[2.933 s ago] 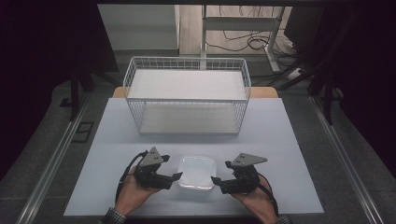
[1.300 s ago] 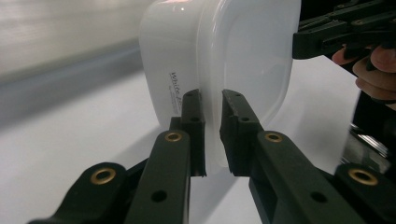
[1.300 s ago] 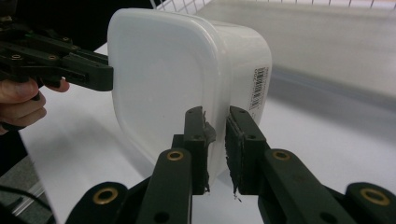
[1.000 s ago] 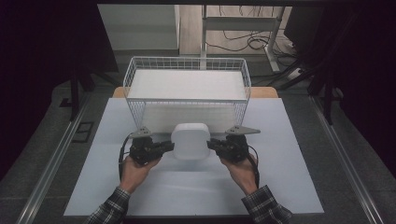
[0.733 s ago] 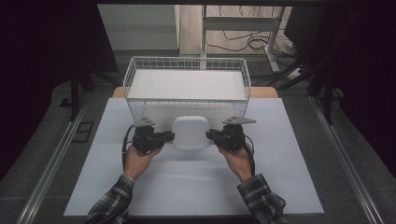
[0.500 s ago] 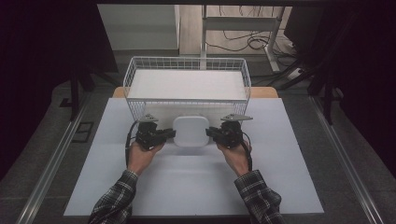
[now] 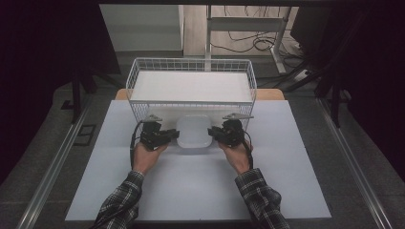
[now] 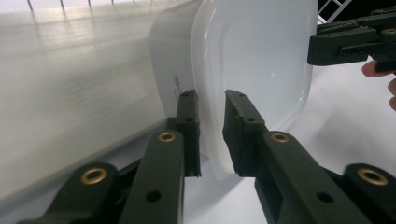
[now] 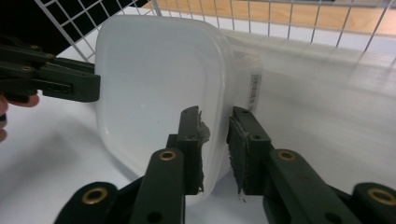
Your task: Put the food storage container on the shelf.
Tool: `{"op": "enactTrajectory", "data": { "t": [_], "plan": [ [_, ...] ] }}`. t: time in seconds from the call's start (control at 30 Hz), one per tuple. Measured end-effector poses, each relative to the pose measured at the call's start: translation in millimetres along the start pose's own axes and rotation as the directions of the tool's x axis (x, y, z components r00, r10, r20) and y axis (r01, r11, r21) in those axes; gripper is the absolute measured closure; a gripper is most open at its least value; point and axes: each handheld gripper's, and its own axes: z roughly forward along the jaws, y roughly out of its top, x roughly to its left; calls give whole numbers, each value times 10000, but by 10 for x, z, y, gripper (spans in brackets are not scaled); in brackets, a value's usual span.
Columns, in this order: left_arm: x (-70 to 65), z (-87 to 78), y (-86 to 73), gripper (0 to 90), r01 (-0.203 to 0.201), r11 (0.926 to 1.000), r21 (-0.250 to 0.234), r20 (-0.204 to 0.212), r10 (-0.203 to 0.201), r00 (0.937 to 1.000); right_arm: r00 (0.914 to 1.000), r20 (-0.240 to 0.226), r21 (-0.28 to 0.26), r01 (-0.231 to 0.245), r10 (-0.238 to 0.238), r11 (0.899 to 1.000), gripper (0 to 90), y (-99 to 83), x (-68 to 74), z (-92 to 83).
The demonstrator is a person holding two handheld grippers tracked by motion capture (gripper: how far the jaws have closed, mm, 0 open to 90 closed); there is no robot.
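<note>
The box is thin translucent plastic, empty and with no lid, so it should be very light. Its walls are likely to flex if squeezed hard, and the smooth surface could slip between hard pads. The stiffened rim is the soundest place to grip, taken on opposite sides so the box cannot twist.

That is where both claws sit. The left gripper takes the rim at the box's 9 o'clock and the right gripper takes it at 3 o'clock. In the left gripper view, the left gripper has one jaw inside the wall and one outside, pinching the rim. The right gripper view shows the right gripper doing the same. Both sets of jaws have just been easing open with the rim between them, so the pinch looks light.

The box is on the table's far half, with the wire basket just beside it at 12 o'clock. Its open face is tipped toward the person.

It is hard to tell whether the box's base leans on the basket wire or rests on the table. The rim partly hides the pads, so how firmly they press cannot be judged. A small label on the wall is too blurred to read.
</note>
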Motion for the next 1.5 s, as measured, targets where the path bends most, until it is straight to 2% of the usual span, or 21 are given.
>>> {"op": "enactTrajectory", "data": {
  "t": [0.1, 0.17, 0.2, 0.27, 0.33, 0.43, 0.5, 0.57, 0.63, 0.7, 0.73, 0.8, 0.87, 0.97, 1.1, 1.13, 1.17, 1.27, 1.33, 1.43, 1.5],
  "plan": [
    [-10, 16, 43, 732, -181, 9996, -220, -360, 173, 9992, 9992, 349, -50, 195, -193, 9998, 687, 34, 14, 50],
    [-8, 27, 71, 708, -247, 9994, -254, -580, 232, 9980, 9992, 388, -115, 111, -107, 9999, 662, 56, -1, 75],
    [-10, 47, 84, 697, -287, 9991, -311, -703, 265, 9972, 9984, 531, -274, 203, -188, 9994, 707, 67, -6, 79],
    [-13, 67, 123, 691, -485, 9980, -411, -1036, 440, 9936, 9932, 927, -252, 738, -712, 9970, 697, 90, 31, 114],
    [-17, 89, 156, 687, -637, 9970, -437, -1327, 574, 9895, 9836, 1446, -241, 1123, -1077, 9934, 702, 132, 76, 161],
    [-26, 140, 204, 655, -950, 9941, -523, -1963, 831, 9770, 9768, 1800, -359, 1246, -1162, 9916, 690, 162, 69, 215],
    [-30, 166, 225, 607, -1058, 9925, -605, -2311, 892, 9688, 9773, 1871, -424, 1095, -998, 9931, 683, 176, 55, 236],
    [-53, 150, 218, 556, -1387, 9882, -656, -2566, 1177, 9593, 9753, 1951, -365, 1129, -1037, 9929, 690, 194, 57, 226],
    [-86, 105, 183, 522, -1473, 9866, -697, -2404, 1267, 9624, 9765, 1789, -418, 1299, -1205, 9906, 713, 202, 72, 173],
    [-127, 54, 138, 467, -1618, 9837, -780, -2369, 1393, 9615, 9812, 1498, -530, 1308, -1216, 9900, 752, 196, 97, 107],
    [-163, -1, 90, 443, -1671, 9821, -865, -2218, 1445, 9643, 9826, 1381, -531, 1326, -1242, 9897, 771, 191, 110, 81],
    [-209, -96, 18, 379, -1915, 9765, -985, -2056, 1683, 9641, 9821, 1052, -539, 1625, -1562, 9852, 823, 161, 159, 2],
    [-255, -185, -56, 306, -1902, 9759, -1067, -1667, 1710, 9711, 9794, 804, -508, 1896, -1852, 9805, 877, 123, 209, -66],
    [-341, -324, -172, 232, -2053, 9714, -1192, -1359, 1889, 9725, 9789, 451, -543, 2017, -1994, 9779, 892, 65, 272, -156],
    [-446, -502, -369, 112, -2216, 9699, -1007, -1149, 2099, 9710, 9775, 209, -499, 2105, -2097, 9763, 892, -21, 362, -217],
    [-462, -571, -456, 96, -2329, 9678, -952, -1271, 2202, 9671, 9759, 218, -468, 2179, -2171, 9748, 892, -37, 380, -225],
    [-466, -626, -533, 87, -2322, 9669, -1058, -1294, 2181, 9673, 9742, 183, -442, 2254, -2248, 9733, 892, -63, 406, -235],
    [-457, -770, -715, 56, -1988, 9743, -1059, -1122, 1869, 9760, 9725, -26, -323, 2325, -2327, 9720, 891, -119, 444, -232],
    [-471, -840, -819, 45, -1951, 9750, -1065, -1058, 1840, 9772, 9719, -175, -244, 2342, -2347, 9719, 891, -154, 464, -223],
    [-520, -908, -934, 24, -2149, 9717, -976, -1202, 2029, 9718, 9703, -344, -136, 2393, -2396, 9709, 891, -200, 493, -205],
    [-587, -961, -1037, 14, -2481, 9646, -897, -1417, 2342, 9618, 9702, -461, -109, 2378, -2381, 9713, 890, -221, 510, -183]
  ]
}}
